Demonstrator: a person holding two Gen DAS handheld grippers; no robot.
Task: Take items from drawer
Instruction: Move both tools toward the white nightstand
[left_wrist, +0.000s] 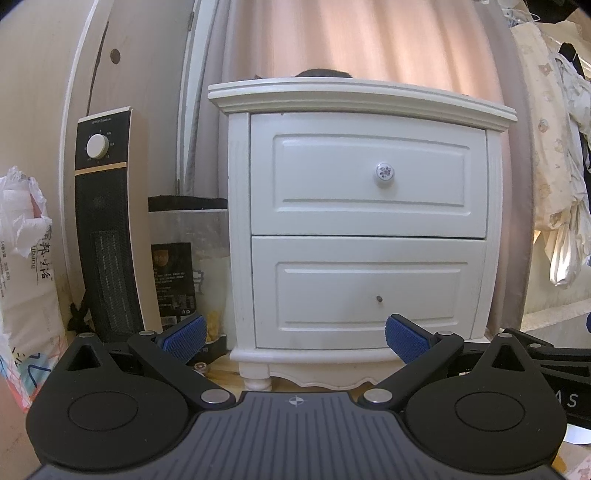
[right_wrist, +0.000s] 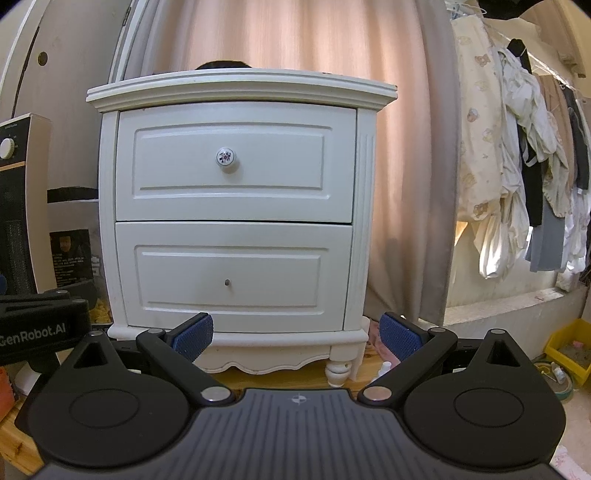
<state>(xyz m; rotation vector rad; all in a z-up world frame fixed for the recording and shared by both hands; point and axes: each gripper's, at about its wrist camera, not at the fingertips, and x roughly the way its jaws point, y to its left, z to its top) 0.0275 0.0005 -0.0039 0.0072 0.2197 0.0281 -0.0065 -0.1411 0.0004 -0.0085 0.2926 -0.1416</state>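
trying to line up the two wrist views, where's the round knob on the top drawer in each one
Left wrist view: the knob sits right of centre, in the upper middle of the picture, on the top drawer.
Right wrist view: the knob sits left of centre, upper middle, on the same top drawer.
Shared landmark: the small screw hole in the lower drawer, straight below the knob in both.

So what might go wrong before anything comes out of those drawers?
The top drawer's knob is small, round and glossy, so a hand-held gripper could slip off it. The bottom drawer shows only a bare stud, offering little to grip. Both grippers, left and right, sit open, well short of the nightstand.
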